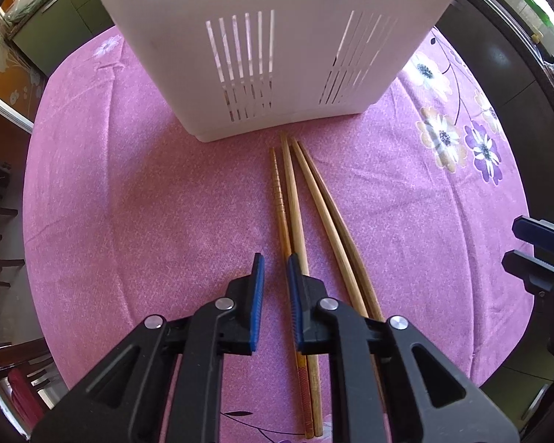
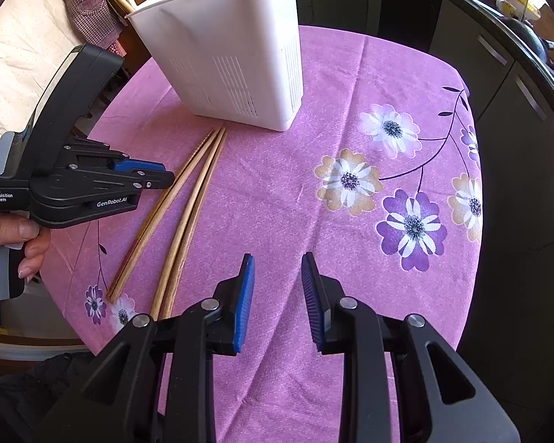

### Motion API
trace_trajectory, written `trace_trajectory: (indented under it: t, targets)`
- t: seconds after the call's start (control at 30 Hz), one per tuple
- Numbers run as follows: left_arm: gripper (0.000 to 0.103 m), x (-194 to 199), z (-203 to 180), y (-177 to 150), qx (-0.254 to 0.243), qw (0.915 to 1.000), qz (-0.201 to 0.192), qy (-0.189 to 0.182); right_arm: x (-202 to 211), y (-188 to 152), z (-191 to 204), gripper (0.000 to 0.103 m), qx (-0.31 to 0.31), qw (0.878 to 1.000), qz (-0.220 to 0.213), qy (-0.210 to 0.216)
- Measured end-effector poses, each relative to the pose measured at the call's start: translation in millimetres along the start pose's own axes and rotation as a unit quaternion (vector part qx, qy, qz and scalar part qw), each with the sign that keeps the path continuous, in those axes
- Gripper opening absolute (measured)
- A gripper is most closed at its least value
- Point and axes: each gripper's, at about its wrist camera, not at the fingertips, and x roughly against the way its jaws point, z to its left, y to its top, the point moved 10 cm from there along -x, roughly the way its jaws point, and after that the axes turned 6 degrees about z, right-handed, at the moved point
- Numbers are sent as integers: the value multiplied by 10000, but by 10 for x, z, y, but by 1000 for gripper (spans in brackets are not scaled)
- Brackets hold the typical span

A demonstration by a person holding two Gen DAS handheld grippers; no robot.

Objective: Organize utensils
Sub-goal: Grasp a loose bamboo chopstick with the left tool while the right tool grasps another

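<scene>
While four chopsticks lie before the white holder, left hand-held gripper hovers parted; right hand-held gripper parted, empty.

Bench w/ pink cloth, purple and white flower print. White slotted holder stands on it. Four wooden chopsticks lie flat just in front of holder, side by side, narrow tips nearest its base.
</scene>
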Motion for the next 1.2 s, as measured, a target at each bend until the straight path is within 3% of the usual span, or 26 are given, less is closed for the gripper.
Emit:
trace_trajectory:
  t: [0.37, 0.5, 0.87, 1.2]
  targets:
    - [13, -102, -150, 66, -107, 9997, 162, 163, -2, -13, -26, 28, -27, 10000, 34, -14]
    - [7, -117, -143, 19, -227, 9995, 139, 174, -30, 2, 33, 30, -8, 10000, 81, 10]
    - [7, -124, 279, -225, 78, 9999, -35, 58, -386, 312, 546, 30, 179, 9987, 381, 301]
    - [7, -75, 605, -354, 172, 9997, -148, -119, -679, 578, 647, 23, 128, 9976, 682, 1]
